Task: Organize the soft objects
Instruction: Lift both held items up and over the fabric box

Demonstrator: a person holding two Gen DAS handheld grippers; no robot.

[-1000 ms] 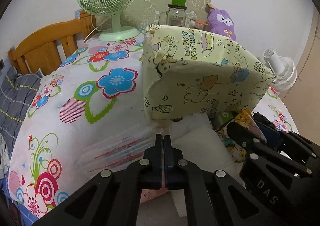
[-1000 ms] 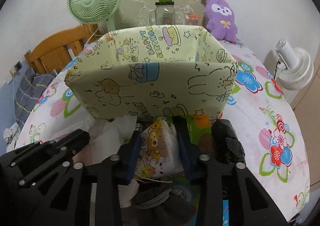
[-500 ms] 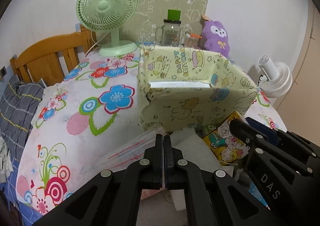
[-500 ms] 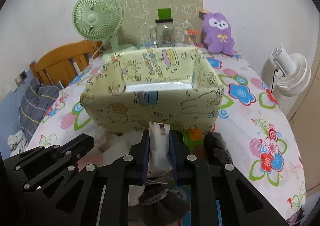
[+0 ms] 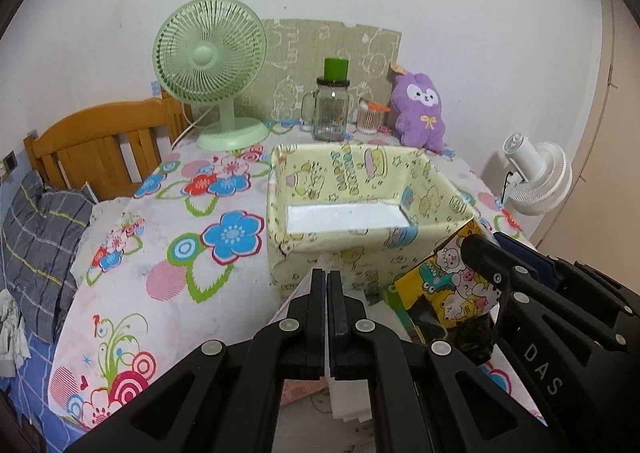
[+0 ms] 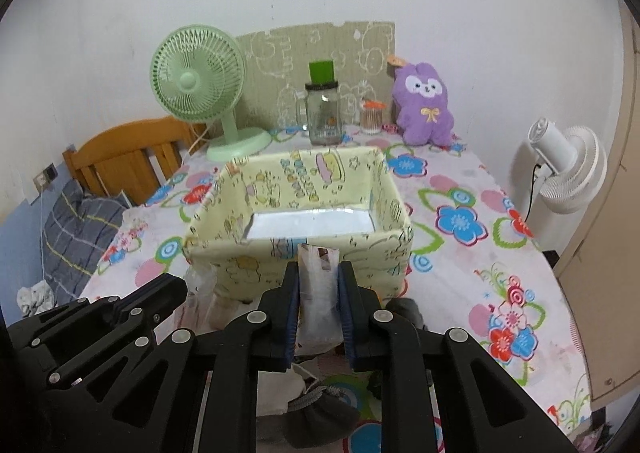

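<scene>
Crinkly clear-white packet (image 6: pixel 319 293) clenched between right fingers (image 6: pixel 291 317) — left fingers (image 5: pixel 318 317) pinching thin plastic wrap (image 5: pixel 298 295).

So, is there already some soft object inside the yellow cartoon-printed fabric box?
No, the yellow cartoon-printed fabric box shows only its bare white bottom.

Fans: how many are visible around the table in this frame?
2. The green fan stands on the table's far left corner, beside the wooden chair. The white fan stands off the table's right edge, by the wall. Others may be out of view.
</scene>
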